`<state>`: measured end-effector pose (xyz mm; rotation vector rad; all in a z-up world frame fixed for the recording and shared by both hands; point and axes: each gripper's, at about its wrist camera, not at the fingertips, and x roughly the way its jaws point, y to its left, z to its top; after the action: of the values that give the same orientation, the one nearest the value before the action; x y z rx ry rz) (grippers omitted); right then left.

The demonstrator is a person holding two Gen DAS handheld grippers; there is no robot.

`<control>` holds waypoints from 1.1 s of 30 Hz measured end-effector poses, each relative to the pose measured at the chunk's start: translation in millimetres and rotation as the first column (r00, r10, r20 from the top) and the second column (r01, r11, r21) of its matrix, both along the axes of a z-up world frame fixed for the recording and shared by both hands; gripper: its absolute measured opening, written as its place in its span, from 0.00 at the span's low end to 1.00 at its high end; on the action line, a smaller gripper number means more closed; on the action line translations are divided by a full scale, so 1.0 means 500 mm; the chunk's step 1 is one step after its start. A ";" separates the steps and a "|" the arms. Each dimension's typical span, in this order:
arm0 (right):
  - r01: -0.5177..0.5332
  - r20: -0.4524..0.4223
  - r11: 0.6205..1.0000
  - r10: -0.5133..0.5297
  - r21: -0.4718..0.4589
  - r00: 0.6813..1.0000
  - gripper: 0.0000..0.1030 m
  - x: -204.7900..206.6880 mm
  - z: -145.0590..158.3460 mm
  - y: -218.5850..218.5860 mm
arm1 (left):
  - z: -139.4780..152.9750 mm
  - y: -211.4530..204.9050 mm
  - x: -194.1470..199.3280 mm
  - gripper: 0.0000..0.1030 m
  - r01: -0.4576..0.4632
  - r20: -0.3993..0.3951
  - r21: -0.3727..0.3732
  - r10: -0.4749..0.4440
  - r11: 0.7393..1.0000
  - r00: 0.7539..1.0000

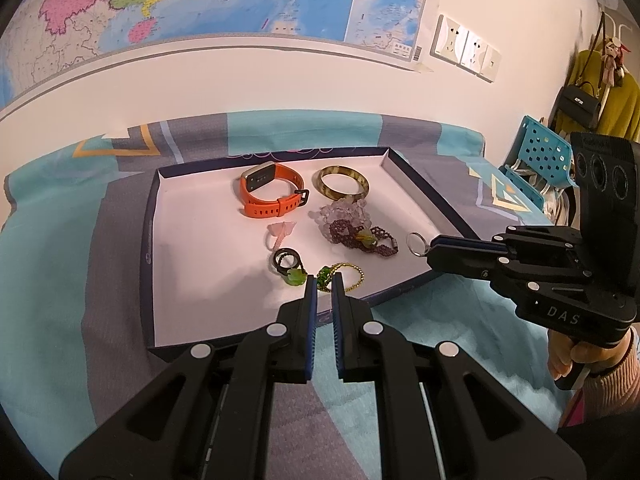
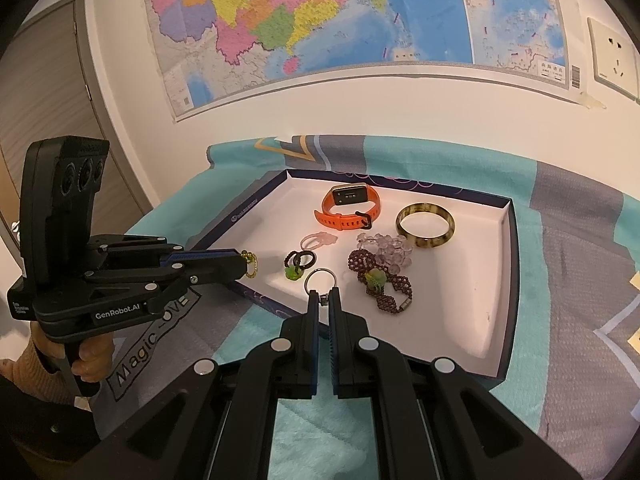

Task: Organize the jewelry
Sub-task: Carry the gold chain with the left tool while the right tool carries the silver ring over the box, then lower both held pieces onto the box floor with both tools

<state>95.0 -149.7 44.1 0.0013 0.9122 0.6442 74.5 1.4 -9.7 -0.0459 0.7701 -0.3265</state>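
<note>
The left gripper [image 1: 324, 282] is clamped on a gold chain with a green charm [image 1: 345, 276], which hangs from its tips over the near edge of the box lid [image 1: 149, 240] that serves as a tray on the patterned cloth [image 1: 60, 264]. Just left of those tips lies a pair of dark rings with a green bead [image 1: 287, 265], and a little beyond them a pale pink ring [image 1: 280, 233]. Farther ahead of the left gripper, toward the tray's back wall, sits an orange watch [image 1: 269, 192] on its side, strap buckled. Ahead and to the right of the left gripper lies a heap of beads: a clear bead bracelet [image 1: 343, 212] touching a dark red woven bracelet [image 1: 360, 240] with a green piece at its middle. Beyond that heap rests a brown and yellow bangle [image 1: 341, 185], flat on the tray floor. The right gripper [image 2: 323, 297] is closed on the small setting of a silver ring [image 2: 318, 279], whose hoop stands up from its tips above the tray's near part. From the right gripper, the dark red bracelet lies just to the right, the dark rings just to the left, and the watch well ahead. A hand [image 1: 568, 356] in a pink sleeve holds the right gripper's handle; another hand [image 2: 90, 360] holds the left one. A map [image 2: 320, 20] hangs on the wall behind.
</note>
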 end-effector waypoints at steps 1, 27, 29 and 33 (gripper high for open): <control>0.001 0.000 1.000 -0.001 -0.001 1.000 0.03 0.000 -0.001 -0.001 | -0.001 0.000 0.002 0.08 0.000 0.000 0.001 0.000 1.000 1.000; -0.002 -0.018 1.000 0.002 -0.013 1.000 0.03 0.019 -0.020 0.009 | -0.020 0.000 0.032 0.08 -0.009 -0.029 0.008 0.009 1.000 1.000; -0.005 -0.024 1.000 0.005 -0.015 1.000 0.03 0.020 -0.023 0.010 | -0.023 0.000 0.036 0.08 -0.008 -0.034 0.009 0.009 1.000 0.999; -0.009 -0.055 1.000 0.008 -0.015 0.998 0.03 0.033 -0.038 0.013 | -0.031 0.000 0.045 0.08 -0.009 -0.051 0.001 0.010 1.000 0.999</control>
<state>111.7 -143.3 25.2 0.0016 0.9708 0.6476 97.0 1.4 -25.4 -0.0568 0.8199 -0.3168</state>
